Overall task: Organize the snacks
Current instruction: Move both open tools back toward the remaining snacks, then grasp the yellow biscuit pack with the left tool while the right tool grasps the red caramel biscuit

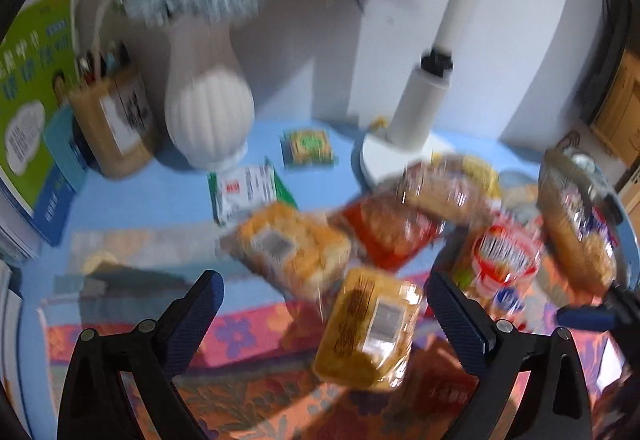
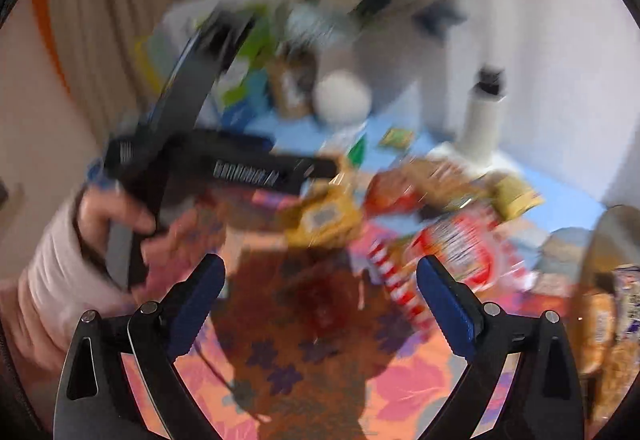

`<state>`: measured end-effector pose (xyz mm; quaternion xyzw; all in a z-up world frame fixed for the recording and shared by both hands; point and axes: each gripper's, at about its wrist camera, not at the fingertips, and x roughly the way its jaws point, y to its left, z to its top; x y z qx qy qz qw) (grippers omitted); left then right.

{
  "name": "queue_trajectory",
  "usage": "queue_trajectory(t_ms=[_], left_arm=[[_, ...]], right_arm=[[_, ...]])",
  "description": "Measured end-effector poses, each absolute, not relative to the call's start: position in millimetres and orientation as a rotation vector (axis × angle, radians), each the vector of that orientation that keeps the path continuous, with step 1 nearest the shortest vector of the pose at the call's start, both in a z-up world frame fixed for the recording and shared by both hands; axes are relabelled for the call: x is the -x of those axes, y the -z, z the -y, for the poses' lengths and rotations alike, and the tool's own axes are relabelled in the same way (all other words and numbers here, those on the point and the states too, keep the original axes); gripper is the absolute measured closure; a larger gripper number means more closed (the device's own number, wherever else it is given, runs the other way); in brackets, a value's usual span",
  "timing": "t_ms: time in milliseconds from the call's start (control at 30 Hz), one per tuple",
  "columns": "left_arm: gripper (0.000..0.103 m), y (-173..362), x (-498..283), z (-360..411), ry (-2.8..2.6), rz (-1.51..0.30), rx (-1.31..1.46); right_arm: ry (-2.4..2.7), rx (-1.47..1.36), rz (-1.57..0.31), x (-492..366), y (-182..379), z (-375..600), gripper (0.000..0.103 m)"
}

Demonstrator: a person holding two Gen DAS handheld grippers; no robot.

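Both views motion-blurred. Light blue tabletop (image 1: 160,196) against a white wall; near part covered by an orange-pink floral cloth (image 1: 248,332). Back of table, left wrist view: white ribbed vase (image 1: 208,108) with pale blue flowers, wooden pen holder (image 1: 116,124) left of it, green book (image 1: 28,108) leaning at far left, white lamp base and post (image 1: 416,108) right of centre. Beige curtain (image 2: 116,12) at left in the right wrist view.

Snacks lie in a loose pile mid-table, spanning cloth and blue surface. Yellow cake pack (image 1: 368,328) nearest, long axis running away from the camera, tilted slightly right, between the left gripper's (image 1: 324,292) fingers in the picture but not touched. Second yellow pack (image 1: 288,244) behind it, long axis diagonal, upper left to lower right. Red bag (image 1: 384,232) just right of that, touching. Red-and-white bag (image 1: 504,256) further right; brown bread packs (image 1: 576,224) at right edge, in something metallic-looking, unclear what. Small green packet (image 1: 308,148) and white-green packet (image 1: 248,192) lie apart on blue, nearer the vase.

Left gripper jaws spread wide, nothing held. Right gripper (image 2: 320,276) jaws also wide, empty, over bare cloth. A hand (image 2: 120,224) in a pale sleeve holds the left gripper at left of the right wrist view.

Open room: cloth near the front, blue strip left of the pile.
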<state>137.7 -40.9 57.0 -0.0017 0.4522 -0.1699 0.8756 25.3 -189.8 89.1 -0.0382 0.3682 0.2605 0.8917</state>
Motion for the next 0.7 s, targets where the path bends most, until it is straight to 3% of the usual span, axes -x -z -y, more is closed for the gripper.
queue_trajectory(t_ms=[200, 267, 433, 700], left_arm=[[0.002, -16.5, -137.6, 56.1, 0.416, -1.017, -0.022], [0.000, -5.2, -139.4, 58.6, 0.416, -1.010, -0.033], [0.000, 1.8, -123.4, 85.2, 0.332, -0.892, -0.230], [0.000, 5.0, -125.9, 81.7, 0.354, -0.919, -0.175]], right_arm=[[-0.507, 0.267, -0.841, -30.7, -28.6, 161.7, 0.005], [-0.479, 0.382, -0.865, -36.5, -8.9, 151.5, 0.000], [-0.544, 0.285, -0.863, -49.8, -5.8, 163.4, 0.000], [-0.537, 0.300, -0.859, -48.3, -6.5, 161.9, 0.000]])
